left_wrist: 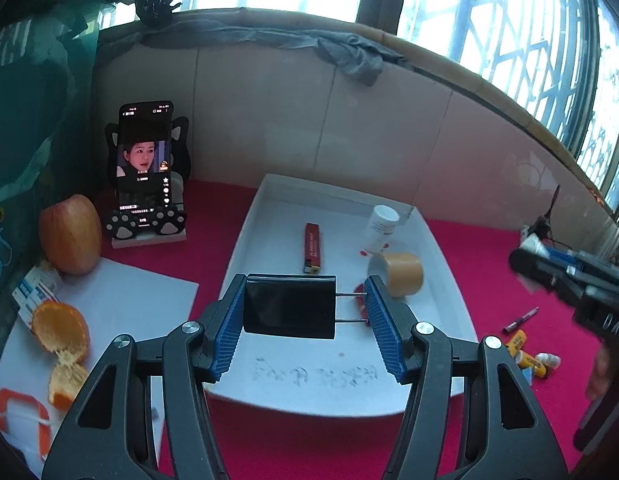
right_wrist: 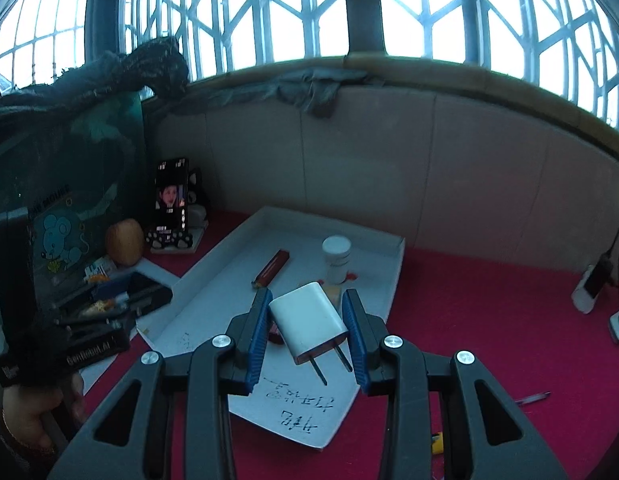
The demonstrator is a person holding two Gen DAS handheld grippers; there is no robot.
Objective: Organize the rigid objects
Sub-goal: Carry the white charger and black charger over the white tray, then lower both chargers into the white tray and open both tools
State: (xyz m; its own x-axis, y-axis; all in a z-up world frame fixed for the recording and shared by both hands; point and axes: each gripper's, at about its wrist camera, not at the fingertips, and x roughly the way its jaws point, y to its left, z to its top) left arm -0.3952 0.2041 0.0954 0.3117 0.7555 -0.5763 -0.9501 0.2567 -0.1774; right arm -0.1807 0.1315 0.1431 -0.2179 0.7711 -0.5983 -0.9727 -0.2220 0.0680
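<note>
White tray on red cloth, window-side.

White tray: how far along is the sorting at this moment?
Done: the white tray already holds a red lighter, a white bottle and a tape roll.
In hand: the left gripper grips a black charger, the right gripper a white charger, both above the tray.
Left: a pen and small tubes lie on the red cloth.
</note>
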